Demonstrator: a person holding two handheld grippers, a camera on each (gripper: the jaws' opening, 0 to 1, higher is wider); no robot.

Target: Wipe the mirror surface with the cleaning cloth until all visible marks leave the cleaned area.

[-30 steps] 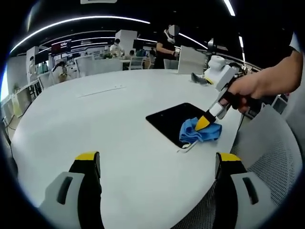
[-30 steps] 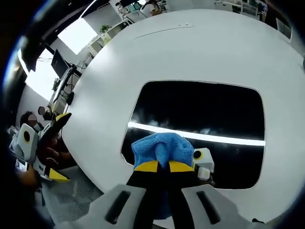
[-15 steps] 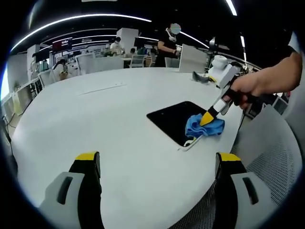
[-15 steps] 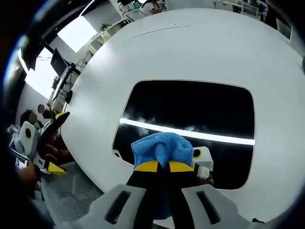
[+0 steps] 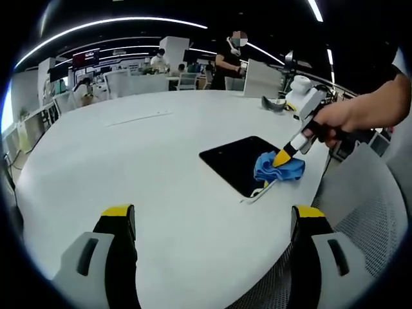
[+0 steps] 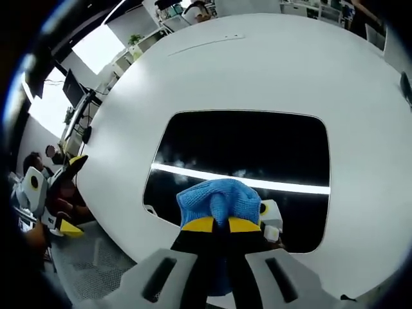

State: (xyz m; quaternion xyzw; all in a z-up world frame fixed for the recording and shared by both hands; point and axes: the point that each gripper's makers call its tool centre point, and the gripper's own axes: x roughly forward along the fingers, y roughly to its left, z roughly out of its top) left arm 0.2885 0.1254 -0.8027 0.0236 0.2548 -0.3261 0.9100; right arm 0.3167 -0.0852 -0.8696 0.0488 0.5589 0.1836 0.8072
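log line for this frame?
right claw: shut on cloth | cloth: on mirror | left claw: open, above table

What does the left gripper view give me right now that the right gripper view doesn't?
Left gripper view alone: the person's hand holding the right gripper from outside, the left gripper's open fingers hanging over bare table, and a mesh chair.

Right gripper view alone: a light strip reflected across the mirror, with faint smudges along it, and the left gripper off the table edge.

Both: the mirror, the blue cleaning cloth pinched against it, the white table.
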